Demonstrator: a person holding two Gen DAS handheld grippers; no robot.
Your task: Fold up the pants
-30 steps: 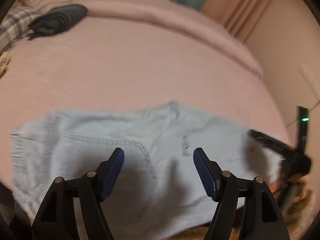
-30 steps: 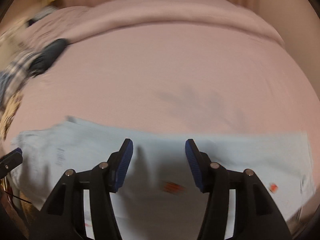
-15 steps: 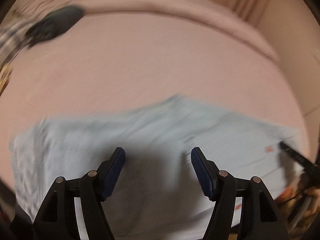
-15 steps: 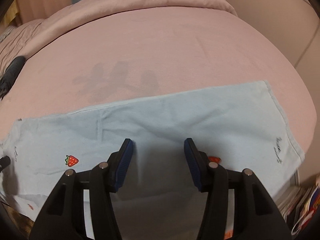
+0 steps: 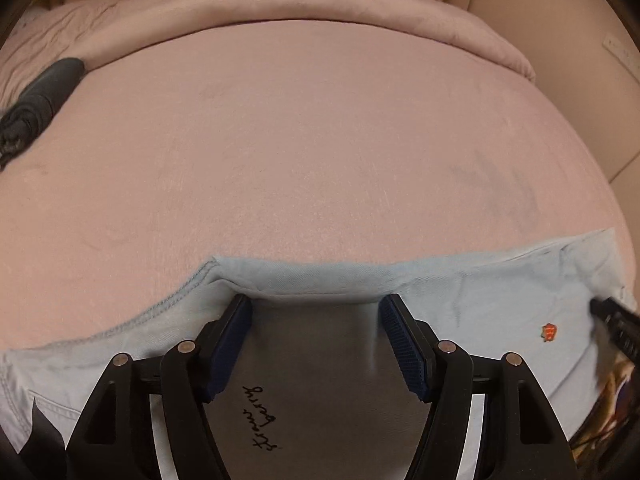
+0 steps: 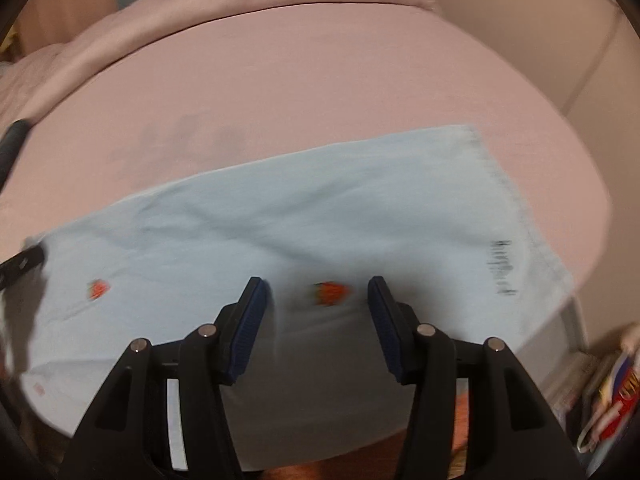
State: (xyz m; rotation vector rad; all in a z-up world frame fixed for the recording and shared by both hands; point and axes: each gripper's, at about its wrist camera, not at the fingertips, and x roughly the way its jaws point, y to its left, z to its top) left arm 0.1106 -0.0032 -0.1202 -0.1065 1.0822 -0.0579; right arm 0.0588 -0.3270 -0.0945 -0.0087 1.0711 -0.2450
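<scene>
Light blue denim pants with small red strawberry marks lie flat along the near edge of a pink bed. In the left wrist view the pants show a stitched seam at the left and black script below. My left gripper is open, low over the crotch area, its fingertips at the cloth's far edge. My right gripper is open over a pant leg, with a strawberry mark between its fingers. The frayed hem lies to the right. Each gripper's tip shows in the other's view, at the edge.
A dark bundle lies at the bed's far left. A rolled pink duvet runs along the far side. A beige wall stands to the right. Books or magazines sit off the bed's lower right corner.
Both grippers have moved forward and lower over the pants. The left view has swung right, from the back pocket to the crotch. The right gripper has shifted toward the hem end. Both stay open.
</scene>
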